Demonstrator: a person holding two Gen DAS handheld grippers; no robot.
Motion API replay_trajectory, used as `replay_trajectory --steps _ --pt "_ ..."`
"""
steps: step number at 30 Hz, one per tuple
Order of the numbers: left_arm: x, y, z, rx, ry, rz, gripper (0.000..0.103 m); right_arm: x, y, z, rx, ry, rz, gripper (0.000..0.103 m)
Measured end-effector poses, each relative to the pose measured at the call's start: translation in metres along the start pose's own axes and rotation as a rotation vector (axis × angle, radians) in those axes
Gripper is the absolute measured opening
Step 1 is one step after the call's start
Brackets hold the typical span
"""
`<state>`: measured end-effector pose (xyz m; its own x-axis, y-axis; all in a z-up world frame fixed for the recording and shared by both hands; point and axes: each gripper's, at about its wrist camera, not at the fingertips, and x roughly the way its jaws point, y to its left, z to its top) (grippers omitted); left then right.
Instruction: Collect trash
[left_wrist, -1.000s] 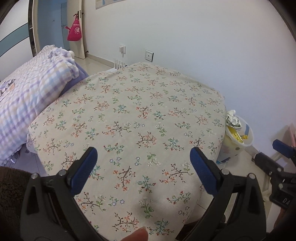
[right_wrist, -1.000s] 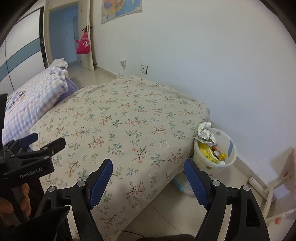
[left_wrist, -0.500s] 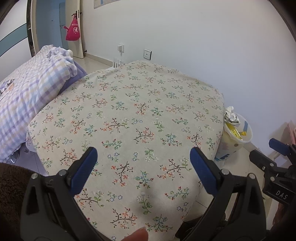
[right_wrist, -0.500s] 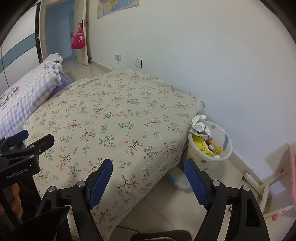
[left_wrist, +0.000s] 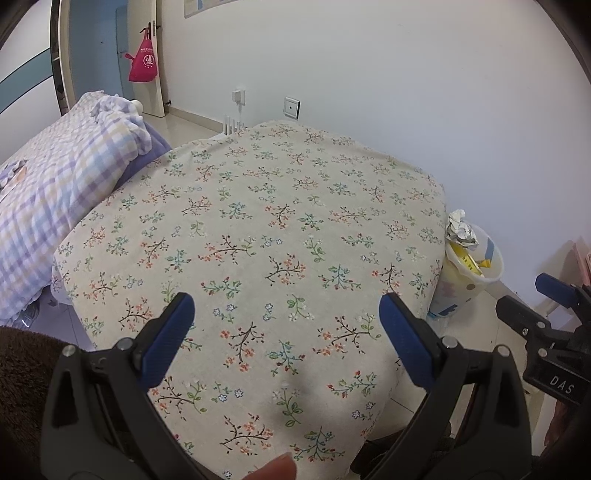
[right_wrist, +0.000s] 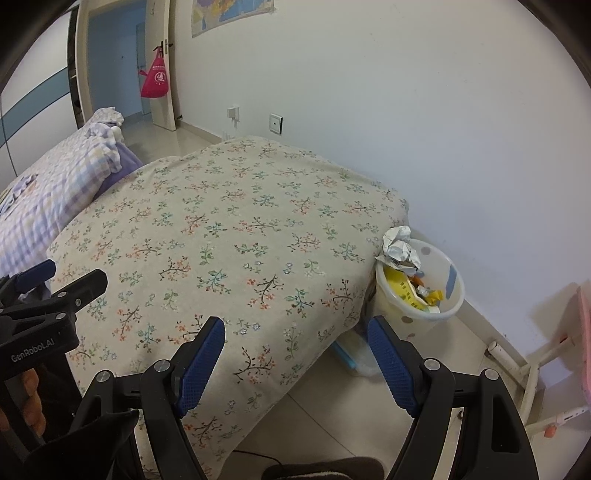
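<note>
A white dotted trash bin (right_wrist: 448, 312) stands on the floor at the far right corner of the floral cloth-covered surface (right_wrist: 236, 236); it also shows in the left wrist view (left_wrist: 493, 273). It holds yellow wrappers (right_wrist: 404, 291) and a crumpled white paper ball (right_wrist: 399, 249) at its rim, seen too in the left wrist view (left_wrist: 460, 232). My left gripper (left_wrist: 286, 321) is open and empty above the cloth's near part. My right gripper (right_wrist: 295, 350) is open and empty over the cloth's near right edge.
A bed with a purple checked quilt (left_wrist: 55, 177) lies at the left. A white wall (right_wrist: 406, 110) runs behind. A clear plastic box (right_wrist: 354, 358) sits under the cloth's edge. A pink and white chair (right_wrist: 554, 354) stands at the right. A door with a red bag (right_wrist: 155, 79) is far left.
Both grippers have drawn back and up from the cloth-covered surface, so the bin and the surface look smaller and farther. Both stay open and empty.
</note>
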<state>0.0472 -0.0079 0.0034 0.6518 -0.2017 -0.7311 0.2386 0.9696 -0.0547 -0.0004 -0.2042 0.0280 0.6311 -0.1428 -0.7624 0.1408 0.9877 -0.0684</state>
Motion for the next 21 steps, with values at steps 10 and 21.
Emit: replay_trajectory --steps 10,21 --pt "-0.0009 -0.0021 -0.0001 0.005 0.001 -0.003 0.1 -0.001 -0.0018 0.0007 0.005 -0.005 0.001 0.081" --pt "-0.0004 -0.0021 -0.0004 0.012 -0.002 -0.007 0.1 -0.0009 -0.0016 0.0007 0.003 -0.005 0.001 0.081"
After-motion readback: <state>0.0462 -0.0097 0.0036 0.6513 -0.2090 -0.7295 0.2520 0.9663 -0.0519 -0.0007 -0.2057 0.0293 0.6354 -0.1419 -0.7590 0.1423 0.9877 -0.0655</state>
